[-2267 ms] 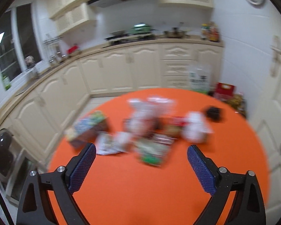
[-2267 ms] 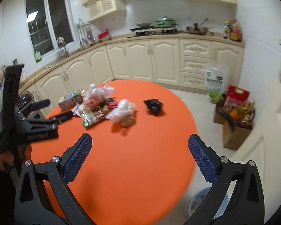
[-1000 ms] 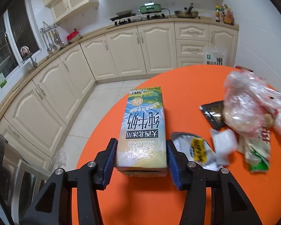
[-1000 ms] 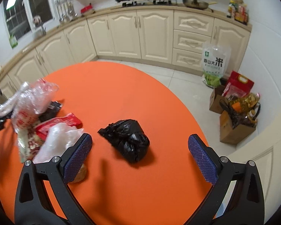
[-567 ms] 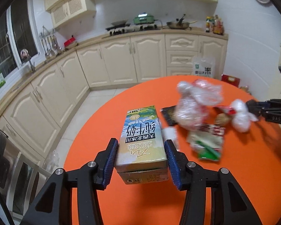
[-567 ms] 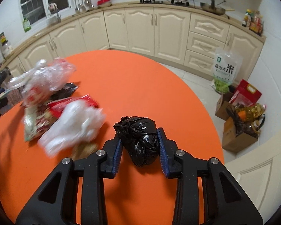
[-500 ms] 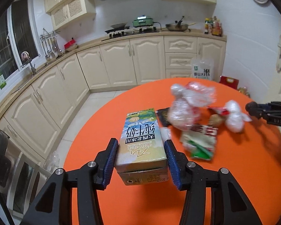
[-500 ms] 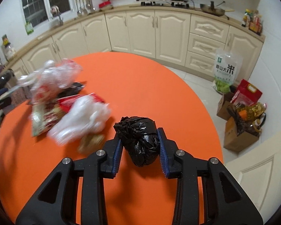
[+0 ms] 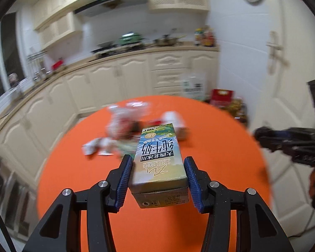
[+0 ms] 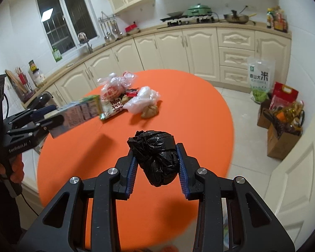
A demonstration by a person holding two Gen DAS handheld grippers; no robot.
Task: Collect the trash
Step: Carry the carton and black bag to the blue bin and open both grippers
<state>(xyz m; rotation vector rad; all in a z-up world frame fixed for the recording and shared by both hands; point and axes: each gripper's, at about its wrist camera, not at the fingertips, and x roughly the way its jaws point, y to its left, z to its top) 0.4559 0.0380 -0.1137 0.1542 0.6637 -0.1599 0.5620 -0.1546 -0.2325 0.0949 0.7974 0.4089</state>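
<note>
Left gripper (image 9: 158, 180): clamps milk carton (image 9: 159, 163), lower centre.
Right gripper (image 10: 156, 166): pinches black trash bag (image 10: 155, 155) above orange table (image 10: 189, 109).

The near half of the orange worktop (image 10: 199, 109) lies bare, giving open passage under both claws. A heap of wrappers and plastic bags (image 10: 128, 98) crowds its far left part. On the floor to the right, a rice sack (image 10: 260, 79) and grocery bags (image 10: 283, 121) stand against the cabinets.
</note>
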